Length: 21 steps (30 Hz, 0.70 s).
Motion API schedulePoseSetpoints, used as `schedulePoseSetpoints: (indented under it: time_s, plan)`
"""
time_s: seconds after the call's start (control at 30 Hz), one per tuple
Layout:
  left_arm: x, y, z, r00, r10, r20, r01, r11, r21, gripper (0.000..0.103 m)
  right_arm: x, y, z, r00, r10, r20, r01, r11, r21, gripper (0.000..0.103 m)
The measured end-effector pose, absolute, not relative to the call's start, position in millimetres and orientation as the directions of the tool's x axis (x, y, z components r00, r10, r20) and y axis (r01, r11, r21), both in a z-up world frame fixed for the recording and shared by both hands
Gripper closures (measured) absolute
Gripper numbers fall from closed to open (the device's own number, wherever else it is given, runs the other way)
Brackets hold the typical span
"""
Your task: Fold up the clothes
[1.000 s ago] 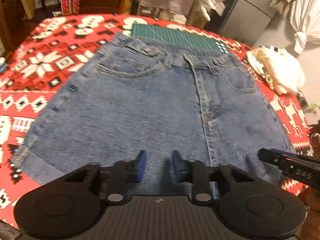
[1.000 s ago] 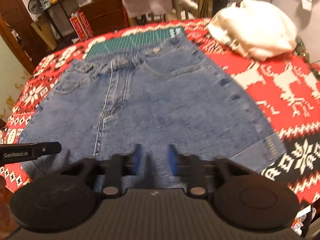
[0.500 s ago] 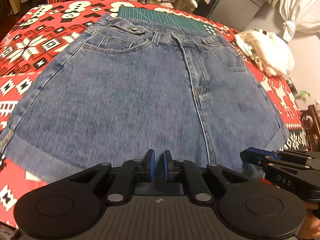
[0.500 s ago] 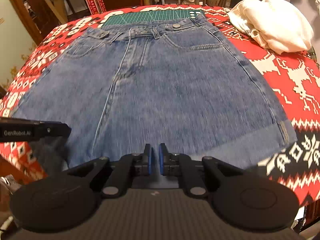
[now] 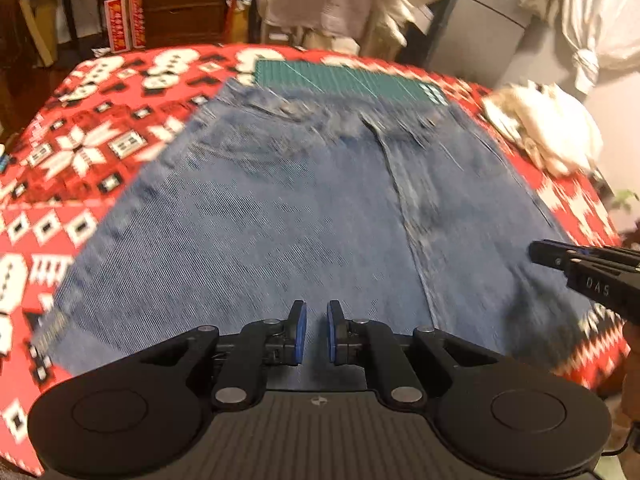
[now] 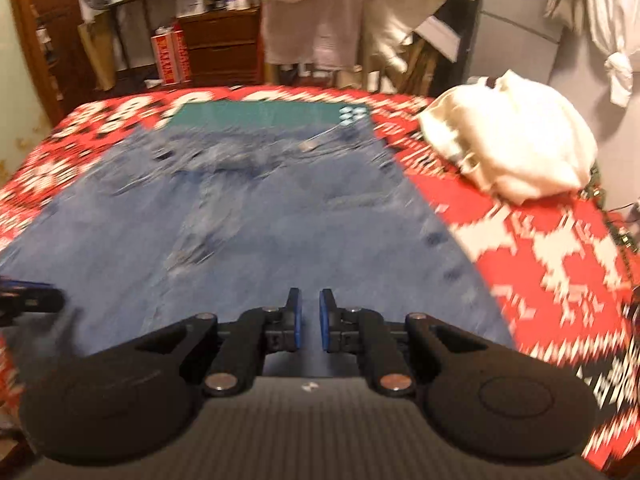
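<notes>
the denim shorts [image 5: 304,220] lie flat on the desk [image 5: 80,148], hem beneath both jaws; left gripper [image 5: 313,330] and right gripper [image 6: 306,320] nearly clenched, whether pinching hem i cannot tell, likely for lifting it toward the waistband.

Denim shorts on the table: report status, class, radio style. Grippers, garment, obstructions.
Left gripper and right gripper: narrow gaps, grip unclear. Denim shorts flat, unfolded, on patterned cloth. White bundle beside them, apart.
</notes>
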<state>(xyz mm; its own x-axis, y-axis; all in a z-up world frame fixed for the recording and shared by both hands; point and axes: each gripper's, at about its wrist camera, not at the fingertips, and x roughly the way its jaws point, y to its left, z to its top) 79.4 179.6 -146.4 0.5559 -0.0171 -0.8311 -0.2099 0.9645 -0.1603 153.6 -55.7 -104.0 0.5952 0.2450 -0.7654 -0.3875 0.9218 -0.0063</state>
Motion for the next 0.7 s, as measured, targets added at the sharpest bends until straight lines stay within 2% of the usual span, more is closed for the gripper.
schedulePoseSetpoints:
  time_s: [0.23,0.43,0.7]
  plan:
    - [94,207,-158,0.536,0.027,-0.844,-0.276,0.950,-0.145,0.093,191,-64,-133,0.584,0.196,-0.788,-0.351,0.936,-0.028,0.094]
    - [82,206,-163,0.542,0.037,-0.840,-0.268,0.955,-0.130,0.092,156,-82,-137,0.623,0.188,-0.760,-0.368,0.927,-0.073,0.093]
    - [70,204,-161,0.537,0.032,-0.843,-0.274,0.952,-0.138,0.092,120,-108,-134,0.588,0.193,-0.785,-0.374,0.926,-0.053,0.092]
